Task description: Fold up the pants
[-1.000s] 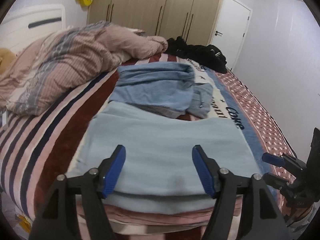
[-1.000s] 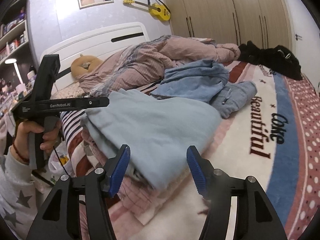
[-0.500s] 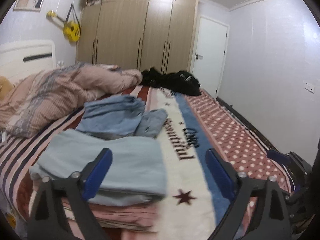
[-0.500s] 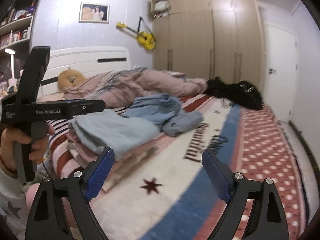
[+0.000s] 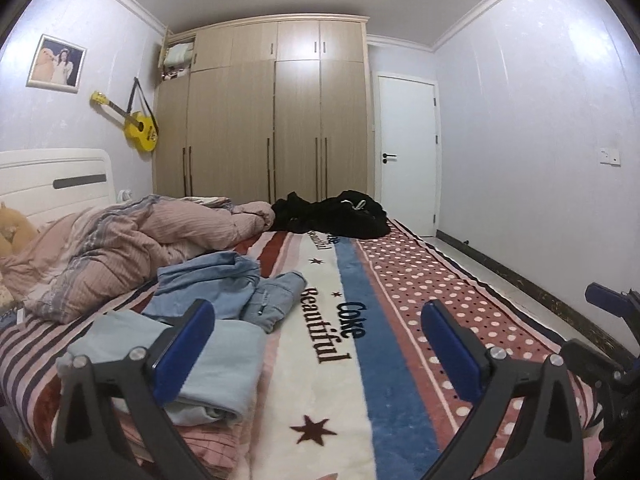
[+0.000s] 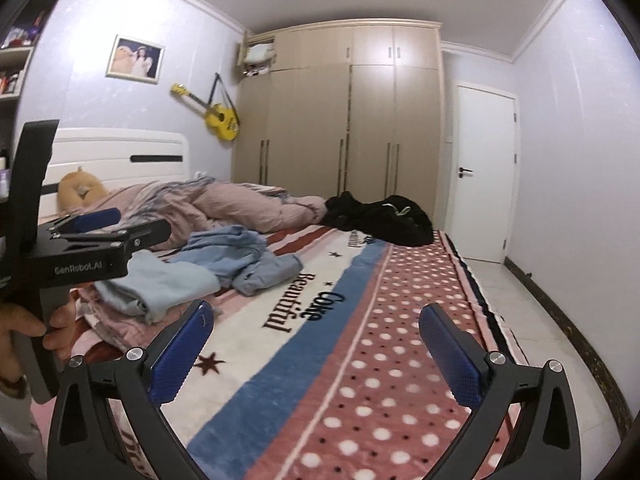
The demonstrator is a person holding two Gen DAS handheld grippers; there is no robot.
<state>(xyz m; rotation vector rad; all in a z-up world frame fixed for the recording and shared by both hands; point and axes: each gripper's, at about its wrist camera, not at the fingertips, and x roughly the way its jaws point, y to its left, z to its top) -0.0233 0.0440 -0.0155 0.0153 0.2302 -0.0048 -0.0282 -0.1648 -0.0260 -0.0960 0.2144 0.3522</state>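
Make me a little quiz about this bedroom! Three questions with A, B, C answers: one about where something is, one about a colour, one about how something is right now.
1. Where does the folded light blue garment lie?
A. on a stack near the bed's edge
B. on the floor
C. inside the wardrobe

2. What colour is the guitar on the wall?
A. red
B. yellow
C. green

3. How is the right gripper right now?
A. shut on jeans
B. shut on a pillow
C. open, holding nothing

Answers:
1 A: it sits on pink folded clothes beside the crumpled jeans.
2 B: its body is bright yellow.
3 C: its jaws, just opened wide, stand apart with only blanket behind.
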